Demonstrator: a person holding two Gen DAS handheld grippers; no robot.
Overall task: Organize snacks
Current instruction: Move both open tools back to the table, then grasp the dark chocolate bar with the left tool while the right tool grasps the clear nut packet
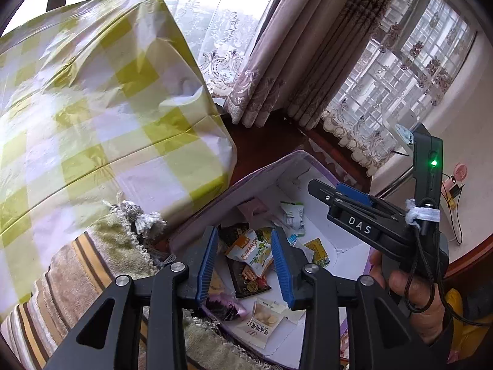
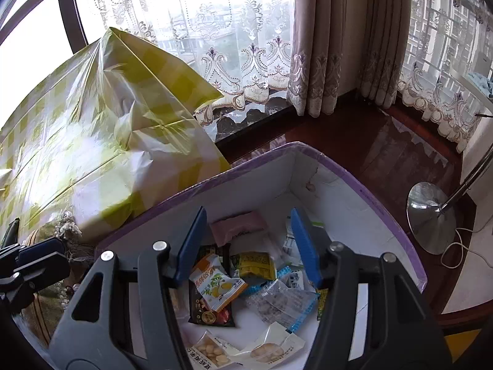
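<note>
Blue-padded fingers (image 1: 279, 265) of the left gripper (image 1: 245, 266) are seen parted, with nothing pressed between them; snack packets (image 1: 249, 256) show through the gap, lying below on the floor of a white box with a purple rim (image 1: 215, 197). The right gripper (image 2: 249, 246) is held over the same box, its fingers set wider and likewise empty. No packet is gripped by either tool.

The snacks are found loose in a heap: an orange-and-white packet (image 2: 217, 286), a clear blue-edged packet (image 2: 283, 303), and a nut packet (image 2: 209, 354) nearest the camera. A yellow checked bag (image 2: 101, 141) is seen beside the box.

The step in hand is judged to be a release or a fresh pick. Next, one packet must be singled out and closed upon.
</note>
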